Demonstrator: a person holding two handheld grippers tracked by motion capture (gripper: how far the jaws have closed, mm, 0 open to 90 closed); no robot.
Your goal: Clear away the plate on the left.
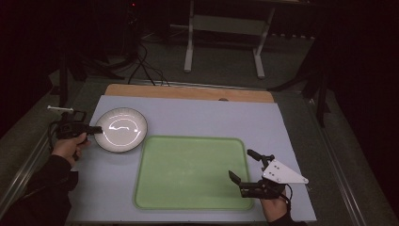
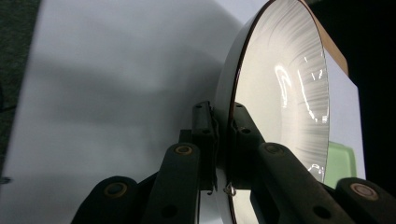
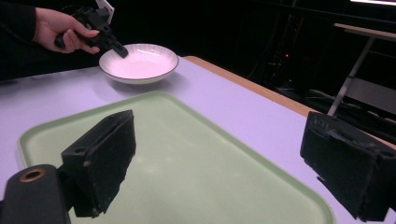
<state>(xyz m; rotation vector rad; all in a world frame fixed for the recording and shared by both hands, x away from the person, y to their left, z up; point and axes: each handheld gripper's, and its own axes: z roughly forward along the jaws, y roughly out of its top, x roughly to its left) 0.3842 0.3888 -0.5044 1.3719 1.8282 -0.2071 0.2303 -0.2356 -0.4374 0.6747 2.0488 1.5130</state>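
White and glossy, a plate (image 1: 121, 129) is gripped at its left rim by the left tongs (image 1: 96, 129), which are closed on it from the worktop's (image 1: 188, 113) left side. In the left gripper view the two black jaws are seen pinching the plate (image 2: 280, 93) edge between them, one above the rim and one below. The plate is shown at the far left of the pale lilac worktop, just beyond the far left corner of a green tray (image 1: 190, 172); whether it is lifted or resting there cannot be judged in the dim light. The tray is laid at the middle of the worktop. The right tongs (image 1: 244, 165) are held wide apart and empty at the tray's near right corner, one jaw over the tray, the other just outside its edge. In the right gripper view the left hand (image 3: 56, 25) and its tongs (image 3: 119, 50) are seen at the plate (image 3: 140, 63) beyond the tray (image 3: 196, 163).
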